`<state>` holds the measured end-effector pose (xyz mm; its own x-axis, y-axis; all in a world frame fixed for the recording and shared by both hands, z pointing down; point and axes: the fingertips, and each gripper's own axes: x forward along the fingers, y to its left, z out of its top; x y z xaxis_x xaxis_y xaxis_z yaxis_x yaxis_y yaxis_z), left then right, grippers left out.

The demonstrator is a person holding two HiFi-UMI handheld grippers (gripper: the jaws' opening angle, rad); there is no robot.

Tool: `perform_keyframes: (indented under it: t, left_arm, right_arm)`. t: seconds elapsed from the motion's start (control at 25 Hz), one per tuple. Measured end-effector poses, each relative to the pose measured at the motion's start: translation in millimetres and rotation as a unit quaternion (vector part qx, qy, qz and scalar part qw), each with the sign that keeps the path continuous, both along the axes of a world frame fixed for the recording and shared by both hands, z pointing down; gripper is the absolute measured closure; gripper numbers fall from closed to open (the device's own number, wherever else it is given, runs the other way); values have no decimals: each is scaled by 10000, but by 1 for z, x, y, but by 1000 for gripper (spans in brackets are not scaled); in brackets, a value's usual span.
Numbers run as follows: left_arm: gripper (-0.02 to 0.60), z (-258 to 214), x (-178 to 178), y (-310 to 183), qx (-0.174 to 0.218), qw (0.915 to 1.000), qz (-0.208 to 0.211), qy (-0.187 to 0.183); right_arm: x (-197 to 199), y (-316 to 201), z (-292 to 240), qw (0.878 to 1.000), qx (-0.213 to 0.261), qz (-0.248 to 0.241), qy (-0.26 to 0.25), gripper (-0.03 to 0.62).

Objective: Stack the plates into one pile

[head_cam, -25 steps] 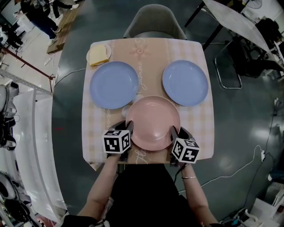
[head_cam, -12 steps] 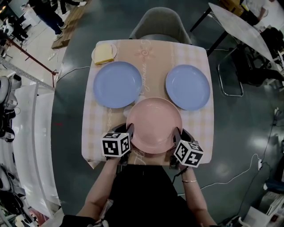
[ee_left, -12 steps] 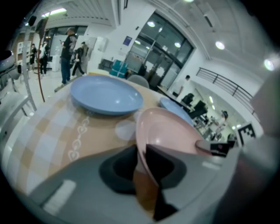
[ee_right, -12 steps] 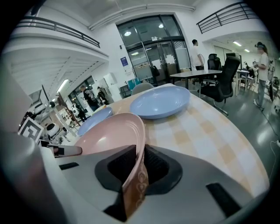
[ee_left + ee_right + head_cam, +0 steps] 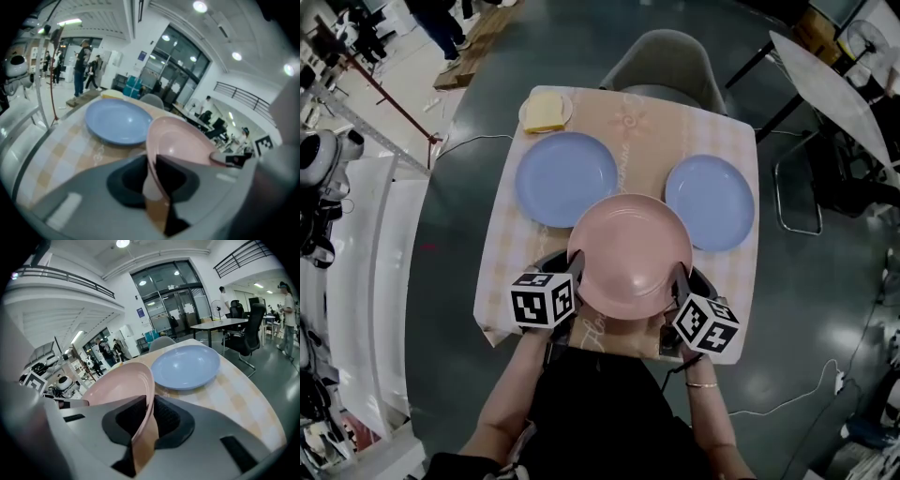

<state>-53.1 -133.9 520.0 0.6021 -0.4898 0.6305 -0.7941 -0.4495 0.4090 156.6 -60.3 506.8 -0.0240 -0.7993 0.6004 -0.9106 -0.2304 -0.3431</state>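
left gripper [image 5: 149, 178]: clamped on the near-left rim of the pink plate [image 5: 630, 255], edge pinched between both pads.
right gripper [image 5: 149, 420]: jaws only just drawn closed, the same plate's near-right rim between them, pads pressed on it.
pink plate: carried between the two grippers over the near edge of the table [image 5: 741, 141], seemingly clear of the checked cloth [image 5: 508, 246], though the gap beneath was hard to make out.
blue plates: left blue plate [image 5: 566, 178] and right blue plate [image 5: 710, 202] lay flat on the far half, apart from each other, both bare.
step in hand: judged as taking the pink plate across to one of the blue ones.
doing it well: called for even grips and a level plate, raised above the blue rim before crossing, centred, lowered flat, then released from both sides together.
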Motion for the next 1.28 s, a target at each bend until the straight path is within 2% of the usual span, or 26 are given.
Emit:
perform_keyframes:
  t: [0.24, 0.48, 0.6, 0.8, 1.28]
  left_arm:
    - [518, -11, -29, -24, 156, 9981, -591, -105]
    - [520, -24, -62, -48, 314, 9918, -1232, -134]
    - [518, -24, -77, -64, 388, 9886, -1444, -150]
    - [518, -23, -96, -99, 504, 9856, -1608, -143]
    - [520, -2, -110, -173, 656, 9853, -1565, -206]
  right_arm:
    - [-22, -49, -12, 9977, 183, -660, -9, 549]
    - [-52, -96, -20, 9893, 296, -1426, -35, 548]
    - [-66, -119, -21, 9859, 380, -1629, -1, 546]
    - [-85, -154, -18, 9846, 413, -1694, 157, 546]
    - [-100, -212, 8, 9879, 211, -1462, 470, 536]
